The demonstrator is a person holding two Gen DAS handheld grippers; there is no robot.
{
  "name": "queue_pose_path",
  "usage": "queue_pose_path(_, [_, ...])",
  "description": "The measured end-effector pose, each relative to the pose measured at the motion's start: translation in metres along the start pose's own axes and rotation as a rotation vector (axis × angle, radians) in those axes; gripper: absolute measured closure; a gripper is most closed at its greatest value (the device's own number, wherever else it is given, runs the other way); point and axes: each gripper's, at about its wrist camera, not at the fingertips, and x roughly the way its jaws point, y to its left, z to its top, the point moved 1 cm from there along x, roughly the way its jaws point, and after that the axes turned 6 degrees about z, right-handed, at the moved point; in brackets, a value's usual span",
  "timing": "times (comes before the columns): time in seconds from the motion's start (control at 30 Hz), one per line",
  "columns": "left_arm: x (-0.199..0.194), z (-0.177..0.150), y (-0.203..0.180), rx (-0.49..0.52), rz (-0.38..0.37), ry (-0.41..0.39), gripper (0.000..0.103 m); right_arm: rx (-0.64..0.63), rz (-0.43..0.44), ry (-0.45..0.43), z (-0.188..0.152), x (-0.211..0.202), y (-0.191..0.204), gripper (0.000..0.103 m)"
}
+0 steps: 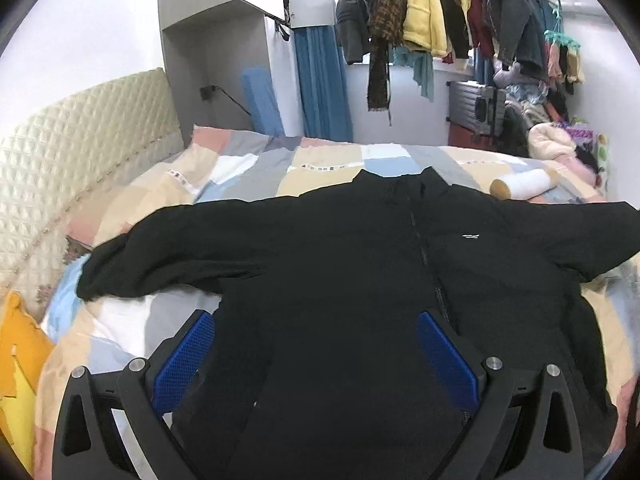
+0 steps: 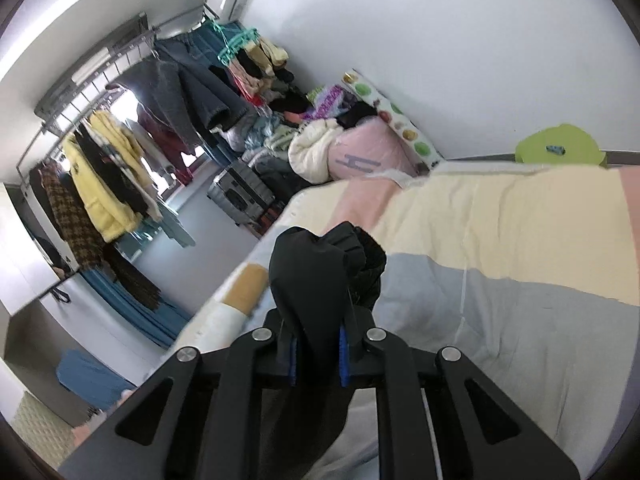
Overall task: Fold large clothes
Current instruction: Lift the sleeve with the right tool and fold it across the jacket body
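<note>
Left claw (image 1: 316,344): nearest the lens in the left wrist view, blue-padded fingers (image 1: 182,360) spread wide, nothing between them; it hangs over the lower body of the black jacket (image 1: 360,280).

Black jacket: laid front up on the bed (image 1: 256,176), zip running up the middle to the collar at the far end, both sleeves stretched out sideways, small white logo on the chest. The left-hand sleeve ends near the bed's edge; the right-hand sleeve runs out of the frame.

Items across the left wrist view, left to right:
- Yellow cushion (image 1: 20,364), at the bed's near left corner.
- Quilted cream headboard (image 1: 80,140).
- Patchwork bedspread in pink, cream, grey and blue, under the jacket.
- Blue curtain (image 1: 324,88), on the far wall.
- Hanging clothes (image 1: 424,12) on a rail, yellow coat among them.
- White roll (image 1: 524,184), lying on the bed just beyond the jacket's shoulder.
- Grey suitcase (image 1: 472,104), beside a heap of garments.

Right claw (image 2: 318,352): nearest the lens in the right wrist view, fingers closed tight on a bunched fold of the black jacket (image 2: 320,272), which stands up above the fingertips over the bedspread. Which part of the jacket this is cannot be told.
</note>
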Motion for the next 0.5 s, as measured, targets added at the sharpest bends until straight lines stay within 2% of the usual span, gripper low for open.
queue_pose_path(0.1, [0.001,-0.006,0.012,-0.022,-0.051,0.003,0.0,-0.05,0.023,-0.027,0.012,-0.023,0.043,0.088])
queue_pose_path(0.27, [0.002,-0.012,0.023,-0.027,-0.089,-0.028,0.0,-0.148,0.052,-0.042,0.022,-0.057,0.126,0.088])
queue_pose_path(0.37, [0.009,-0.01,0.029,-0.032,-0.106,-0.03,0.0,-0.208,0.095,-0.068,0.019,-0.082,0.179,0.088])
queue_pose_path(0.5, [0.014,-0.011,0.037,-0.049,-0.174,-0.018,0.0,-0.308,0.15,-0.086,0.006,-0.108,0.248,0.088])
